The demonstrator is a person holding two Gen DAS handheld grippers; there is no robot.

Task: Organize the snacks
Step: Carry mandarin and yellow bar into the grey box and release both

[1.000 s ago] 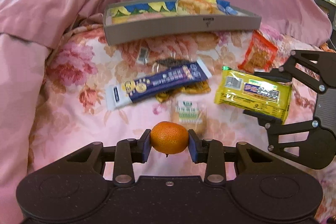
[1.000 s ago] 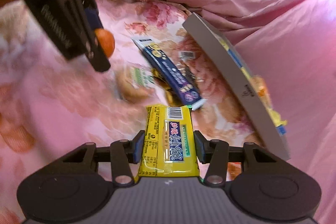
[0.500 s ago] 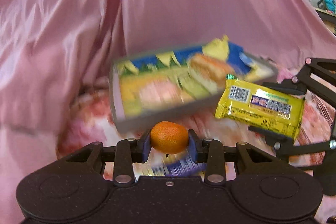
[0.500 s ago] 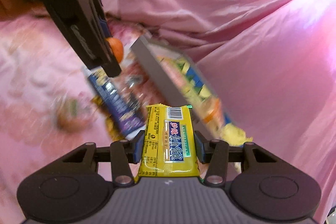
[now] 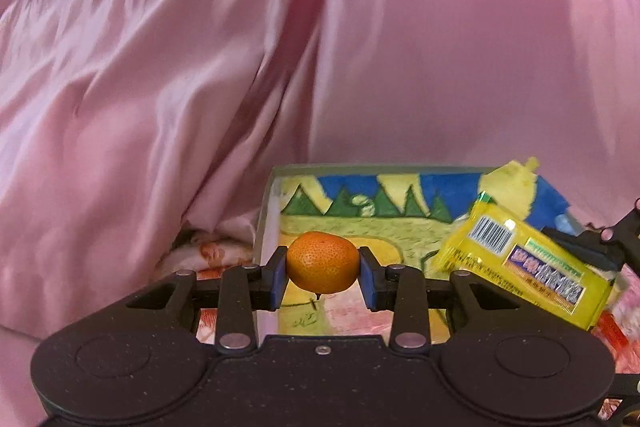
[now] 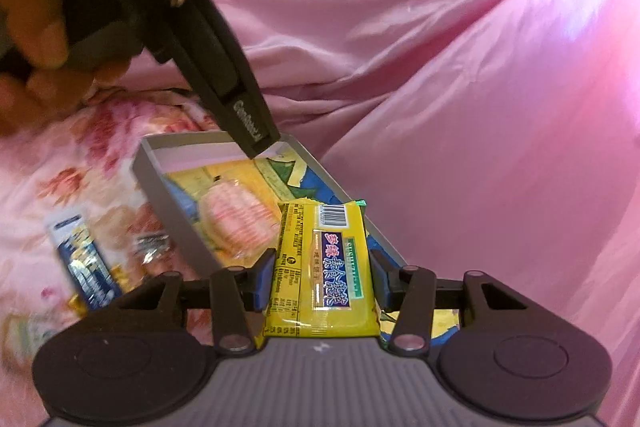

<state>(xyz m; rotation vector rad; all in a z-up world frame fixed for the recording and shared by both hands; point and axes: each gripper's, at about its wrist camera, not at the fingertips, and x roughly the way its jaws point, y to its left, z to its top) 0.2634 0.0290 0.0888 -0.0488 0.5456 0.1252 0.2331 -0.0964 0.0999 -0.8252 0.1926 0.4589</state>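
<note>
Both snacks are in the air over the grey tray (image 5: 267,227), so the step in hand looks like setting them down inside it. The left gripper (image 5: 322,269) is clamped narrowly on a small orange (image 5: 322,268), pads pressing its two sides at lower centre of the left wrist view, with the tray's picture-printed floor directly behind it. The right gripper (image 6: 320,277) pinches a yellow snack packet (image 6: 322,267) across its width at lower centre of the right wrist view; the same packet shows at right in the left view, tilted, barcode end up. To do this well, I would bring each item low over a bare part of the tray floor before letting go: the orange is round and would likely roll on the soft bedding if dropped outside the wall, and a pale pink wrapped snack (image 6: 238,217) already lies in the tray's middle, so the packet wants the free stretch nearer the far wall. The two tools sit close, so lower them apart. In pose, both grippers point slightly downward toward the tray; the left one crosses the upper left of the right view, held by a hand (image 6: 44,27), its tip over the tray's far corner. A blue packet (image 6: 86,267) lies outside on the floral sheet (image 6: 80,147).
</note>
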